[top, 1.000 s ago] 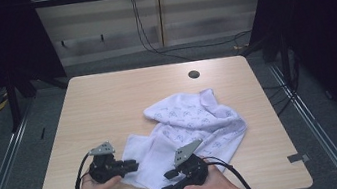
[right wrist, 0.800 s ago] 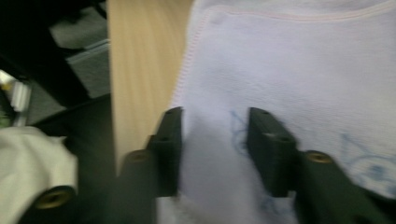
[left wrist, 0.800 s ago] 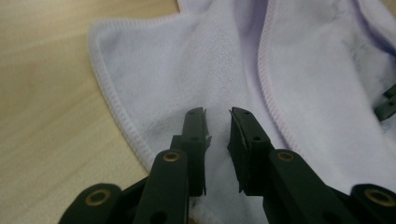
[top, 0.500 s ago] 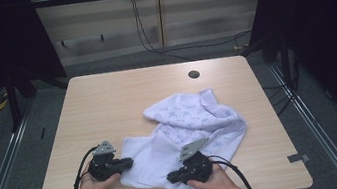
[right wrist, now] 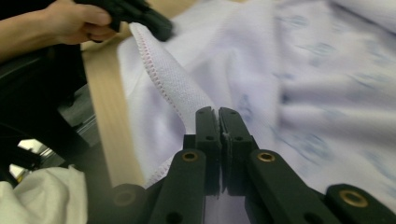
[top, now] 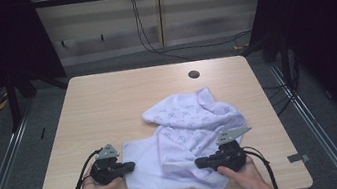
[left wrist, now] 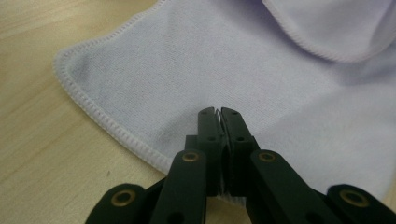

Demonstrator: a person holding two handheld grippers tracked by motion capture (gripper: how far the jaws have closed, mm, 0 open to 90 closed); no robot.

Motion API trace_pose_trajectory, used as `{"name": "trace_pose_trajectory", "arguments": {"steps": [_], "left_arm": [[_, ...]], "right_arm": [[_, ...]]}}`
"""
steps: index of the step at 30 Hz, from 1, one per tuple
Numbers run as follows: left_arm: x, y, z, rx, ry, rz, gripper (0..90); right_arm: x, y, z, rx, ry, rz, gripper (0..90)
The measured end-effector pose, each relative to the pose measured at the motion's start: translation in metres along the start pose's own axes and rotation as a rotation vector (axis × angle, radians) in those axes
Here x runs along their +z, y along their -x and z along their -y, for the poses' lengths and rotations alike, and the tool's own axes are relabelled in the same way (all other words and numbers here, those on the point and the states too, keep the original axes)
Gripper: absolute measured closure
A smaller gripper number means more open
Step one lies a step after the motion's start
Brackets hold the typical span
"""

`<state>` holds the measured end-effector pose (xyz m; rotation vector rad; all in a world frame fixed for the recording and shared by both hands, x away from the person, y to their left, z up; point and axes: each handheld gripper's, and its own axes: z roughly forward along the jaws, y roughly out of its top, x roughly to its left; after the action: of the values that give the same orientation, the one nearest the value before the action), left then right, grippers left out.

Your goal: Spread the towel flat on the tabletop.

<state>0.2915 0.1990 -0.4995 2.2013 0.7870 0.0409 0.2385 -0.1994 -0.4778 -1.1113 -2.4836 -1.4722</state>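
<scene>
Both pairs of tongs have just clamped down: left gripper (top: 128,167) and right gripper (top: 201,162) each pinch the near hem of the white towel (top: 189,127) crumpled on the table (top: 106,98). It looks soft, light and floppy, so stitched corners are the best hold.

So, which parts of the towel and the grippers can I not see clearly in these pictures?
- High view: the towel edge under the right gripper is hidden by the gripper and hand.
- Left gripper view: the left gripper is shut on the towel; the pinched cloth between its jaws is hidden, and the frame cuts off the far side.
- Right gripper view: the printed pattern is blurred.
</scene>
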Motion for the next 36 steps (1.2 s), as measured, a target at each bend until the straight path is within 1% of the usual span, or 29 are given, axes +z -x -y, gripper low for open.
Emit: {"name": "trace_pose_trajectory", "arguments": {"steps": [1, 2, 3, 5, 6, 7, 9, 10, 11, 12, 13, 14, 15, 16, 17, 18, 20, 21, 22, 23, 24, 25, 26, 27, 28, 30, 33, 34, 36], "left_arm": [[0.000, 0.000, 0.000, 0.000, 0.000, 0.000, 87.2], [0.000, -0.001, 0.001, -0.010, 0.002, 0.020, 87.2], [-0.001, 0.000, 0.002, -0.017, 0.002, 0.033, 87.2], [-0.002, 0.003, 0.004, -0.007, -0.008, 0.045, 87.2], [-0.003, 0.006, 0.004, -0.003, -0.019, 0.051, 85.8], [-0.003, 0.009, 0.004, -0.001, -0.022, 0.062, 85.8], [-0.005, 0.012, 0.004, 0.005, -0.027, 0.075, 81.6], [-0.006, 0.012, 0.004, 0.011, -0.027, 0.091, 80.2], [-0.008, 0.011, 0.003, 0.010, -0.016, 0.094, 79.1], [-0.013, 0.006, 0.000, -0.013, 0.026, 0.086, 77.1], [-0.013, 0.006, 0.000, -0.013, 0.026, 0.086, 76.7], [-0.016, 0.001, -0.001, -0.022, 0.044, 0.075, 76.7], [-0.018, -0.004, -0.003, -0.034, 0.063, 0.061, 76.4], [-0.019, -0.016, -0.006, -0.062, 0.086, 0.033, 75.6], [-0.019, -0.022, -0.007, -0.079, 0.100, 0.022, 74.7], [-0.019, -0.022, -0.007, -0.079, 0.100, 0.022, 73.7], [-0.019, -0.035, -0.011, -0.099, 0.110, -0.014, 72.1], [-0.019, -0.040, -0.012, -0.099, 0.117, -0.022, 71.1], [-0.019, -0.045, -0.014, -0.108, 0.132, -0.038, 70.1], [-0.018, -0.054, -0.016, -0.124, 0.137, -0.044, 69.7], [-0.018, -0.057, -0.017, -0.126, 0.137, -0.043, 68.4], [-0.018, -0.061, -0.017, -0.127, 0.142, -0.053, 67.7], [-0.018, -0.064, -0.017, -0.139, 0.161, -0.062, 66.7], [-0.018, -0.067, -0.017, -0.149, 0.169, -0.057, 64.1], [-0.017, -0.069, -0.016, -0.165, 0.172, -0.052, 64.1], [-0.014, -0.072, -0.013, -0.165, 0.153, -0.056, 60.5], [-0.008, -0.071, -0.012, -0.150, 0.131, -0.049, 53.9], [-0.006, -0.070, -0.012, -0.145, 0.124, -0.047, 53.9], [-0.002, -0.067, -0.013, -0.125, 0.101, -0.038, 52.6]], "right_arm": [[0.000, 0.000, 0.000, 0.000, 0.000, 0.000, 87.1], [-0.015, 0.011, 0.008, 0.019, 0.010, 0.044, 87.1], [-0.015, 0.011, 0.008, 0.019, 0.010, 0.044, 87.1], [-0.028, 0.020, 0.017, 0.046, 0.016, 0.086, 86.1], [-0.040, 0.029, 0.023, 0.067, 0.020, 0.116, 78.0], [-0.040, 0.029, 0.023, 0.067, 0.020, 0.116, 78.0], [-0.047, 0.034, 0.026, 0.084, 0.014, 0.152, 68.8], [-0.050, 0.036, 0.026, 0.089, 0.019, 0.151, 65.1], [-0.051, 0.037, 0.026, 0.094, 0.032, 0.159, 61.0], [-0.052, 0.038, 0.020, 0.072, 0.062, 0.149, 57.7], [-0.052, 0.038, 0.020, 0.072, 0.062, 0.149, 57.7], [-0.052, 0.037, 0.016, 0.061, 0.068, 0.145, 56.2], [-0.049, 0.037, 0.012, 0.050, 0.071, 0.141, 54.7], [-0.042, 0.037, 0.001, 0.028, 0.075, 0.134, 53.9], [-0.037, 0.037, -0.005, 0.017, 0.070, 0.126, 53.8], [-0.037, 0.037, -0.005, 0.017, 0.070, 0.126, 53.8], [-0.025, 0.037, -0.020, -0.013, 0.057, 0.119, 53.3], [-0.019, 0.039, -0.027, -0.027, 0.050, 0.115, 53.3], [-0.015, 0.040, -0.031, -0.027, 0.050, 0.112, 53.3], [-0.008, 0.041, -0.037, -0.032, 0.040, 0.089, 53.4], [0.003, 0.042, -0.044, -0.048, 0.014, 0.081, 53.3], [0.007, 0.042, -0.046, -0.055, 0.003, 0.085, 53.1], [0.015, 0.043, -0.048, -0.062, -0.015, 0.076, 52.6], [0.028, 0.044, -0.048, -0.065, -0.043, 0.057, 51.4], [0.028, 0.044, -0.048, -0.065, -0.043, 0.057, 51.4], [0.037, 0.045, -0.046, -0.057, -0.075, 0.048, 49.7], [0.047, 0.044, -0.038, -0.045, -0.121, 0.044, 50.0], [0.047, 0.044, -0.038, -0.045, -0.121, 0.044, 50.0], [0.050, 0.042, -0.036, -0.052, -0.133, 0.040, 57.6]]}}
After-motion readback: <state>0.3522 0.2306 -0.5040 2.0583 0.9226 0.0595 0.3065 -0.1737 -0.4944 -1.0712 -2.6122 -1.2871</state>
